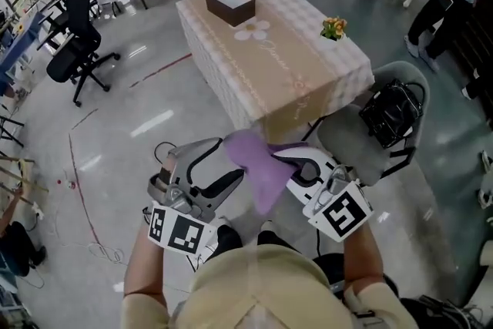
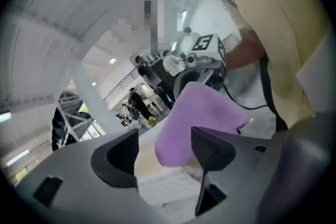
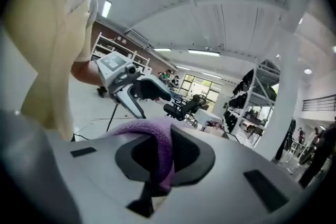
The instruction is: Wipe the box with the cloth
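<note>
Looks like a big open lab hall: shiny floor (image 1: 154, 119), office chairs (image 1: 77, 50), cloth-covered tabletops (image 1: 285, 65), loose cables (image 1: 96, 246).

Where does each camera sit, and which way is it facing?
Head view: on the head, looking down at the left gripper, right gripper and cloth; forearms show.
Left gripper view: on that gripper, past open jaws toward the right gripper; shirt shows.
Right gripper view: along jaws shut on the cloth, toward the left gripper; arm shows.
Shared: the cloth, in all three.
</note>
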Motion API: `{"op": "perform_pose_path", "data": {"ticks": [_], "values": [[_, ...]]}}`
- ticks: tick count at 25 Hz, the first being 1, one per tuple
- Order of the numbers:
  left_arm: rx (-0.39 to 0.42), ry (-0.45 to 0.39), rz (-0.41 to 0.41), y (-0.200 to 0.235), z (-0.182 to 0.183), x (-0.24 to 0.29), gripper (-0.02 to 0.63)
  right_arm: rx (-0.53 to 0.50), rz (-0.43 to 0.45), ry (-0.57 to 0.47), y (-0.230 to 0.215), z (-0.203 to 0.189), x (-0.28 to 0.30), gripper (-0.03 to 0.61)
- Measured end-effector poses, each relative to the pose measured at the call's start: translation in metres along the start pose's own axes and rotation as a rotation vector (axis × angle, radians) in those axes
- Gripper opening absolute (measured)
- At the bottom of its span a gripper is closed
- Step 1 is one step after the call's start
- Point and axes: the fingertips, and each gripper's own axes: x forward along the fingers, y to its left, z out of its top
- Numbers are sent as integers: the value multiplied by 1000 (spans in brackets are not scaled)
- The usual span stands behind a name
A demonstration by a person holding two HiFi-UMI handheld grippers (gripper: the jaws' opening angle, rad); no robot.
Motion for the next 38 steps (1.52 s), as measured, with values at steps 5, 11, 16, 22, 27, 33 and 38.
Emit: {"op": "perform_pose_path", "data": {"ticks": [5,11,16,22,27,33,38], "values": [[232,10,-99,-14,8,6,327,-48,65,-11,13,11,-3,44],[361,6,-98,-33,9,9,140,-125,123,-26,39,16,-1,46],[298,4,-64,-22,9,-3,64,-144,44,-21,31,18,-1,54],[40,10,95,30,-9,-29,61,-90,-116,-36,-3,17,-15,133],[-584,-129,134,54,-23,-45,61,300,-58,-434,-3,78,-27,294],[-321,41,101,28,-29,-29,61,94,-70,-227,29,64,12,381],[-206,72,52,15,-14,-28,61,100,8,-148,41,41,27,393]]}}
